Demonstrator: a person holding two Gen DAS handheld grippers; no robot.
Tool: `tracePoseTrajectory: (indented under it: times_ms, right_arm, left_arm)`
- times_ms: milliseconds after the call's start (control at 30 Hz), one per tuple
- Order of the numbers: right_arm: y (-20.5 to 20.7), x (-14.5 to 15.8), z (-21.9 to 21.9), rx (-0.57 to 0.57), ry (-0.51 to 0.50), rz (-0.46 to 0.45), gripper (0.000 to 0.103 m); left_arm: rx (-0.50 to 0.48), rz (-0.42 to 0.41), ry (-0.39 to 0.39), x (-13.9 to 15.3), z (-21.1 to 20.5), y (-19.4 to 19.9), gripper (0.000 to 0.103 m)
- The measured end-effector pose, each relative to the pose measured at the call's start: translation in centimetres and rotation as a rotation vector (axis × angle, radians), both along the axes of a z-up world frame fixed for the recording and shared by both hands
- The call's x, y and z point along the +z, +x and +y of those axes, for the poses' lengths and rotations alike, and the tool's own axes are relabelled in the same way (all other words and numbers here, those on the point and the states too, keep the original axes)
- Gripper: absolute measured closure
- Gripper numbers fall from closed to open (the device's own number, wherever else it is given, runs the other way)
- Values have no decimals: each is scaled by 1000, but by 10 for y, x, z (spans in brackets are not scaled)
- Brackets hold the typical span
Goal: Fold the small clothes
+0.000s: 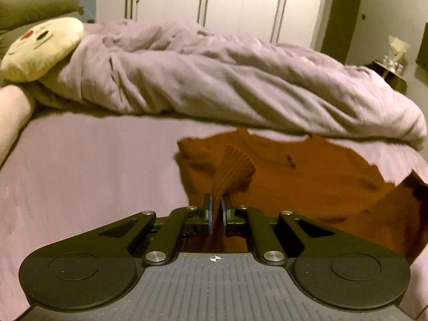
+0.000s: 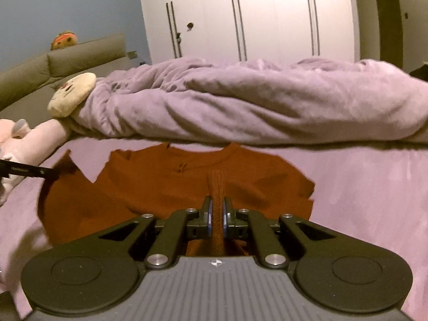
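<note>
A small rust-orange knitted sweater [image 1: 307, 176] lies on the lilac bed sheet [image 1: 93, 165], its neckline toward the rumpled duvet. My left gripper [image 1: 216, 200] is shut on a ribbed edge of the sweater, which rises in a lifted fold in front of the fingers. In the right wrist view the same sweater [image 2: 149, 184] spreads across the sheet [image 2: 361, 187], and my right gripper [image 2: 217, 203] is shut on a narrow raised fold of its knit. The tip of the left gripper [image 2: 26, 171] shows at the sweater's left edge.
A bunched lilac duvet [image 1: 214, 80] runs across the bed just behind the sweater. A cream plush pillow [image 1: 42, 48] and a pink plush toy [image 2: 24, 144] lie at the left. White wardrobe doors [image 2: 240, 13] stand behind; a grey headboard [image 2: 67, 58] is at left.
</note>
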State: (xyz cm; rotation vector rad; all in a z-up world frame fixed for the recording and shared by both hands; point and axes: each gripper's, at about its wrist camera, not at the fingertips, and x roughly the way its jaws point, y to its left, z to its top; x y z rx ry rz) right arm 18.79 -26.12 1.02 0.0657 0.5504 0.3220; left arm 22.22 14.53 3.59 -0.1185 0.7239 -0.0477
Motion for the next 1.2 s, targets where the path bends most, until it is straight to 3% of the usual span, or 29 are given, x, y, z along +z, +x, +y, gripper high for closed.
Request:
tracePoseTrajectory:
  times_ms: [267, 433, 567, 767, 1033, 1100, 1133, 1200]
  right_arm:
    - [55, 17, 2, -119, -65, -76, 97]
    - [112, 19, 5, -190, -127, -105, 98]
    - [154, 1, 14, -224, -195, -98, 98]
    - [190, -36, 27, -221, -293, -41, 98]
    - [213, -59, 31, -263, -383, -14, 103]
    - [219, -60, 29, -282, -390, -10, 103]
    - [221, -59, 26, -280, -363, 13, 103]
    - [216, -56, 19, -259, -258, 57, 102]
  left_arm:
    - [50, -61, 38, 12, -1, 62, 95]
    - [97, -60, 77, 0, 1, 114, 95]
    - [98, -16, 138, -27, -6, 145, 95]
    - [135, 37, 136, -58, -3, 170, 97]
    - [148, 43, 147, -72, 2, 183, 101]
    - [148, 59, 121, -73, 6, 182, 99]
    - [145, 67, 98, -72, 8, 179, 91]
    - [124, 65, 52, -71, 12, 169, 61]
